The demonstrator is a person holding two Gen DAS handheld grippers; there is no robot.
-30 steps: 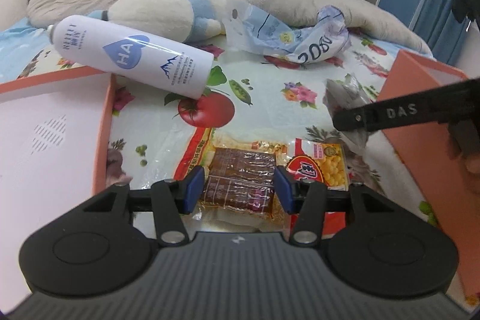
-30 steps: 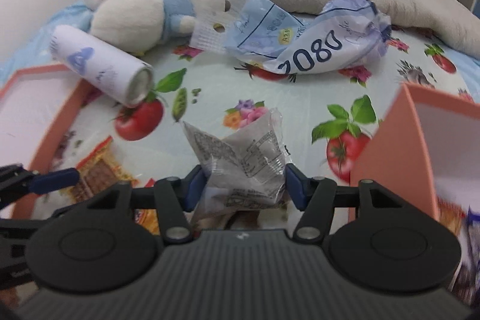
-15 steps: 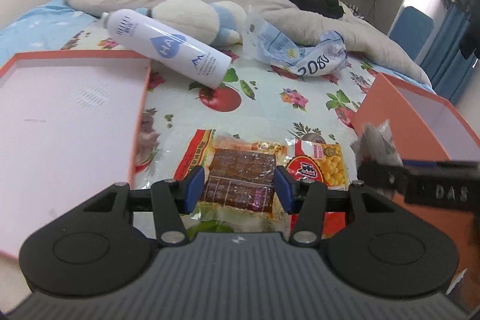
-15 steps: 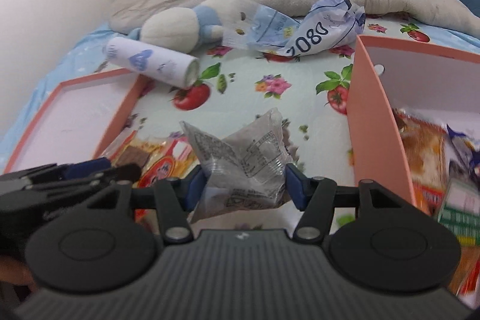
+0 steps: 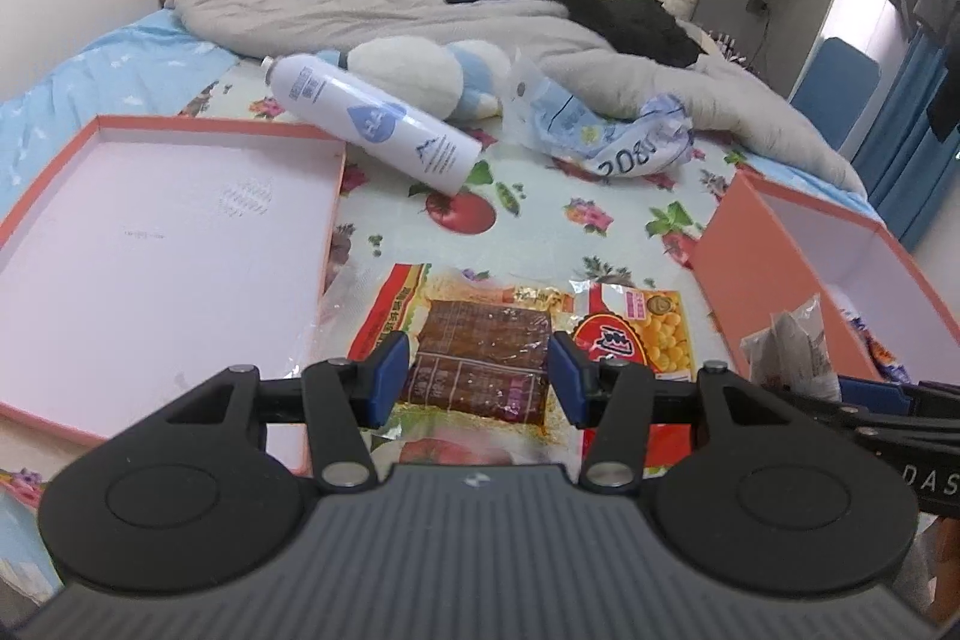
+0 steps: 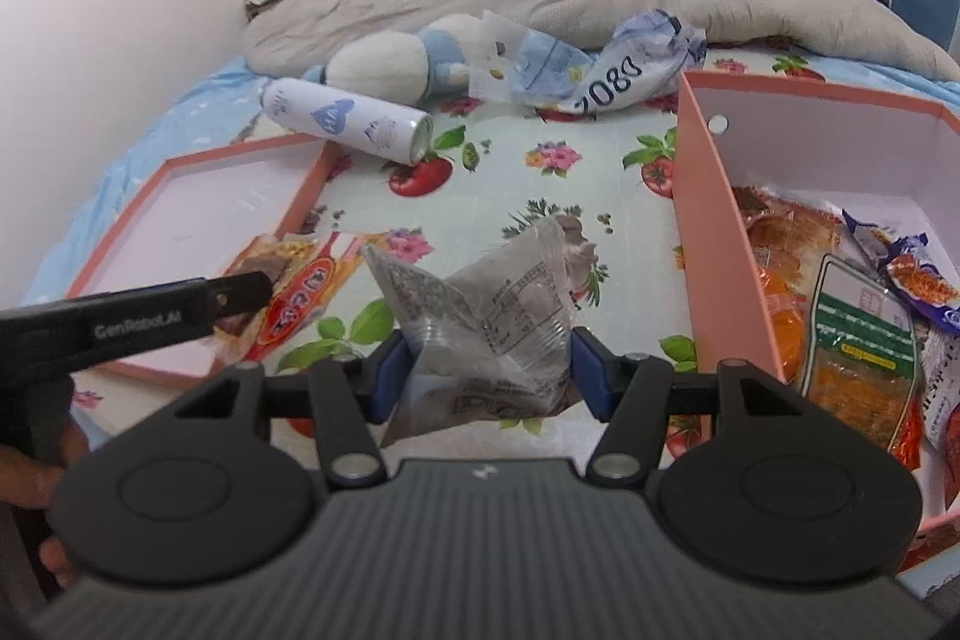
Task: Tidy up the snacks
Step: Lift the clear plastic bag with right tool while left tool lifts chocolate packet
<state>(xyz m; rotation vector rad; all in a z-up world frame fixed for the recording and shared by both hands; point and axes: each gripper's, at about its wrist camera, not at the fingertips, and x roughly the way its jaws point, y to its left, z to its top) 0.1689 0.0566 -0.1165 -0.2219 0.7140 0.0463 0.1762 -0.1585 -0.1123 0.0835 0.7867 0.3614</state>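
My right gripper (image 6: 487, 382) is shut on a clear grey snack packet (image 6: 489, 304) and holds it above the bedsheet, just left of the orange box (image 6: 708, 244) that holds several snack packs. The packet also shows in the left wrist view (image 5: 792, 346) by the box wall (image 5: 762, 268). My left gripper (image 5: 479, 379) is open and empty above a brown dried-tofu snack pack (image 5: 480, 346) and a red-and-yellow snack pack (image 5: 636, 334) lying on the sheet.
The box lid (image 5: 150, 244) lies open at the left. A white spray can (image 5: 372, 124), a plush toy (image 5: 420, 76) and a crumpled blue-white bag (image 5: 606, 136) lie further back, before a grey quilt (image 5: 336, 4).
Both grippers have risen and pulled back. My right gripper has carried the grey packet rightward to beside the orange box. The left gripper stays open over the snack packs.
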